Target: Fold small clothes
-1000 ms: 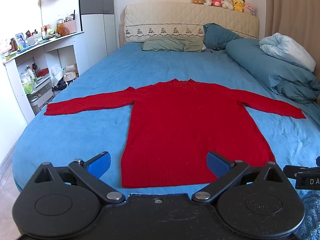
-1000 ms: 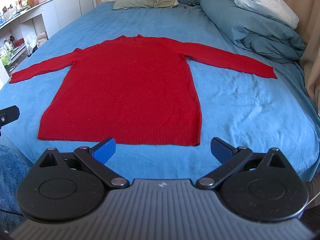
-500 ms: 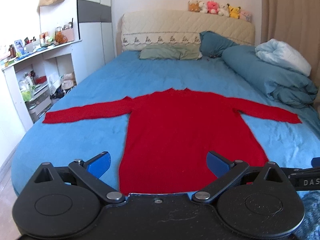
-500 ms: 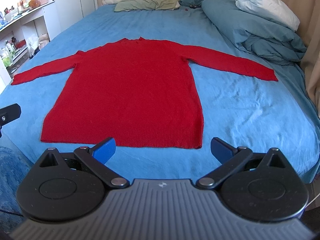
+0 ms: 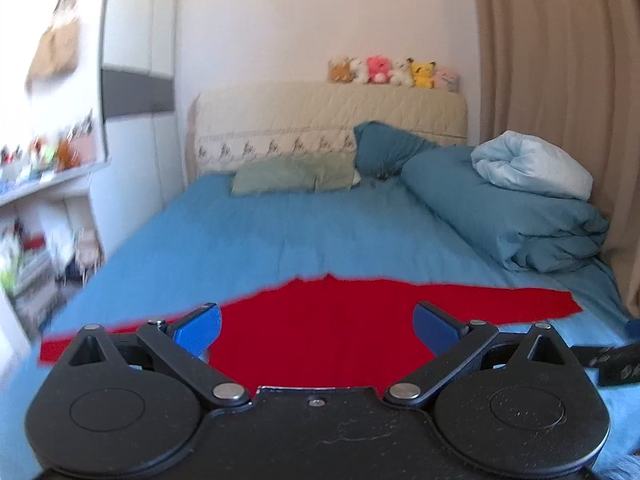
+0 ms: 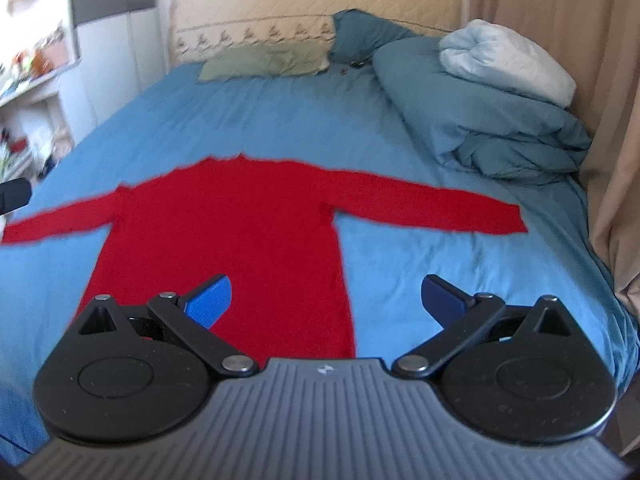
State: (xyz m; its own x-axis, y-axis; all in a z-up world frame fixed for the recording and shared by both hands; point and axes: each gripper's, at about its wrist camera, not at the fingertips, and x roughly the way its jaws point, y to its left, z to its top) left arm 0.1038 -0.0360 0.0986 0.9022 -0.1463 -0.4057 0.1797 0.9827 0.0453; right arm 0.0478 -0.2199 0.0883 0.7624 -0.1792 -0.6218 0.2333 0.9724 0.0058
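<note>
A red long-sleeved sweater (image 6: 240,220) lies flat on the blue bed sheet (image 6: 280,120), both sleeves stretched out sideways. My left gripper (image 5: 316,330) hovers open over the sweater's (image 5: 320,332) body, nothing between its blue pads. My right gripper (image 6: 326,300) is open too, above the sweater's right side edge, with its left pad over red fabric and its right pad over bare sheet. The sweater's hem is hidden behind both gripper bodies. The tip of the left gripper (image 6: 14,196) shows at the left edge of the right wrist view.
A folded teal duvet (image 6: 480,120) topped by a pale blue blanket (image 6: 504,60) fills the bed's right side, next to a beige curtain (image 6: 600,80). Pillows (image 6: 264,60) and a headboard (image 5: 328,120) with plush toys (image 5: 392,72) stand at the far end. Cluttered white shelves (image 5: 32,200) stand on the left.
Both grippers have tilted upward and moved forward over the sweater. The hem, visible before, is now hidden behind the gripper bodies. Both stay open.
</note>
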